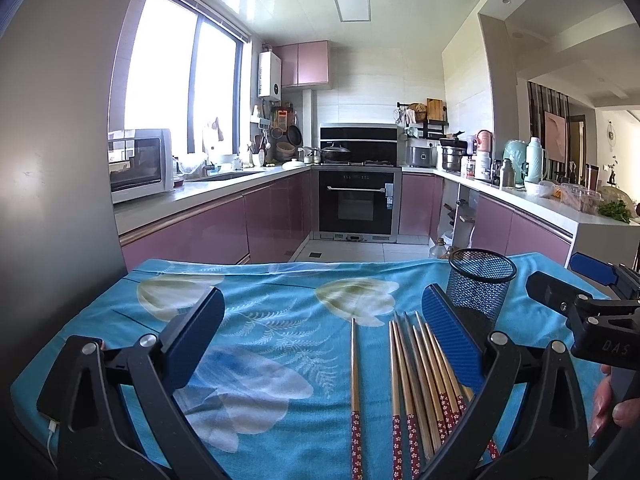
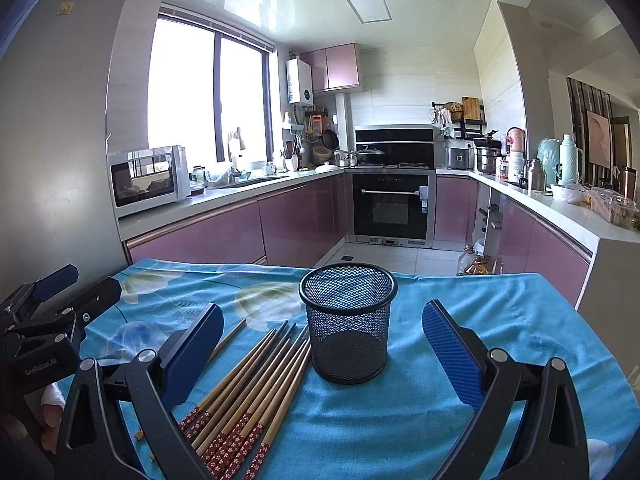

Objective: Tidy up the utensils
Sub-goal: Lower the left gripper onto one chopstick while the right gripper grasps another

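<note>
Two hand-held grippers hover over a counter (image 1: 280, 280) draped in a turquoise floral cloth (image 2: 440, 420) in a home kitchen with mauve cabinets. The left gripper (image 1: 320, 340) has its jaws spread wide and holds nothing; one lone chopstick (image 1: 354, 380) lies on the cloth between them, right of centre, while the main bundle of bamboo chopsticks (image 1: 420, 368), red-patterned at the handle ends, lies just inside the right-hand jaw, partly under it. The right gripper (image 2: 323, 344) likewise has its jaws fully apart and empty; the black wire-mesh utensil holder (image 2: 348, 320) stands upright between them, slightly nearer the left-hand jaw, with the chopsticks fanned on the cloth beside that jaw, their tips close to the holder's base. The holder appears empty. Part of a hand (image 1: 612, 404) shows on the right gripper's handle.
</note>
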The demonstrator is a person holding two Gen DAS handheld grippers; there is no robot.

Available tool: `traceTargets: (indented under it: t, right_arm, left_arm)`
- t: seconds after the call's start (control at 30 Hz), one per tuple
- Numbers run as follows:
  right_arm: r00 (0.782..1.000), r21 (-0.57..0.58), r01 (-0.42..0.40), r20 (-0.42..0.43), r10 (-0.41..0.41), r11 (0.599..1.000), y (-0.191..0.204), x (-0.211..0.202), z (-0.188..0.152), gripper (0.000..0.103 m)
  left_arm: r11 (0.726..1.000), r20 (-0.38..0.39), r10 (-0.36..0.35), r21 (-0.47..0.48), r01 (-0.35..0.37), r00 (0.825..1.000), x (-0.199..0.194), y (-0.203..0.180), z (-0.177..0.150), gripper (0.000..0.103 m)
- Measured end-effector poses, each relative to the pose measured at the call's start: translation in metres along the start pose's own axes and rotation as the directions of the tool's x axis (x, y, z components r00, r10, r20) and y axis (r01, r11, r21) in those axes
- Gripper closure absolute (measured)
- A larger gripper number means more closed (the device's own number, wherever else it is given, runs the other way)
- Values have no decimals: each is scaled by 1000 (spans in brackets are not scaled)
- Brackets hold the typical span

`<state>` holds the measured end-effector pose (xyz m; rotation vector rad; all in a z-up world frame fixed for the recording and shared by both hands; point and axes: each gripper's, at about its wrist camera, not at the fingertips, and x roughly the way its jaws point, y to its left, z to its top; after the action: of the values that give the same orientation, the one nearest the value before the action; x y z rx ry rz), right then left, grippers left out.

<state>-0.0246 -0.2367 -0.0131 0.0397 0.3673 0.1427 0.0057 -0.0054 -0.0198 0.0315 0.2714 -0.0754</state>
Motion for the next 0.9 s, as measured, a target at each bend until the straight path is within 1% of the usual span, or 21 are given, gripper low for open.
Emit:
traceTargets:
  t: [0.1, 0.17, 0.23, 0.27, 0.33, 0.37, 0.4, 0.43, 0.5, 0.57, 0.63, 0.67, 0.8, 0.9]
  right_arm:
    - [999, -1, -18, -39, 18, 1000, 0, 5, -1, 7]
    - [997, -14, -28, -68, 27, 1000, 3, 8, -4, 8]
    - [993, -33, -41, -114, 37, 999, 5, 14, -8, 13]
    - [989, -38, -48, -145, 42, 998, 7, 18, -10, 15]
    - [976, -38, -68, -210, 58, 997, 9, 28, -16, 25]
    - [967, -38, -73, -246, 61, 997, 9, 34, -20, 28]
    - [957, -39, -76, -283, 62, 996, 9, 40, -23, 33]
    - [948, -37, -81, -313, 66, 996, 10, 45, -27, 38]
    - [927, -32, -89, -368, 71, 996, 10, 56, -34, 42]
    - [913, -32, -92, -402, 71, 995, 11, 62, -40, 44]
    - [902, -35, -98, -426, 74, 995, 14, 67, -45, 49]
    - [896, -37, -104, -438, 77, 994, 15, 70, -47, 50]
    - [874, -35, -109, -480, 79, 993, 18, 78, -51, 57]
    - [857, -26, -106, -509, 78, 994, 20, 85, -55, 60]
  left_arm:
    - [1000, -41, -12, 6, 12, 999, 8, 2, -1, 6]
    - [999, -74, -39, 4, 39, 997, 14, 4, -4, 6]
    - [999, -112, -48, 9, 50, 993, 21, 6, -7, 6]
    - [999, -129, -48, 19, 51, 990, 24, 6, -9, 10]
    - [997, -168, -60, 31, 66, 984, 31, 6, -13, 15]
    - [996, -193, -72, 31, 80, 979, 36, 6, -15, 17]
    - [996, -215, -81, 29, 89, 973, 41, 8, -18, 19]
    - [995, -244, -87, 28, 96, 966, 47, 8, -21, 23]
    - [994, -289, -93, 28, 106, 953, 56, 9, -26, 28]
    - [993, -325, -103, 24, 117, 940, 65, 9, -31, 33]
    - [991, -357, -114, 25, 131, 927, 72, 9, -36, 37]
    - [991, -368, -113, 29, 133, 923, 75, 8, -39, 39]
    - [989, -407, -112, 44, 142, 907, 86, 3, -47, 42]
    - [988, -432, -110, 50, 145, 895, 92, 1, -50, 46]
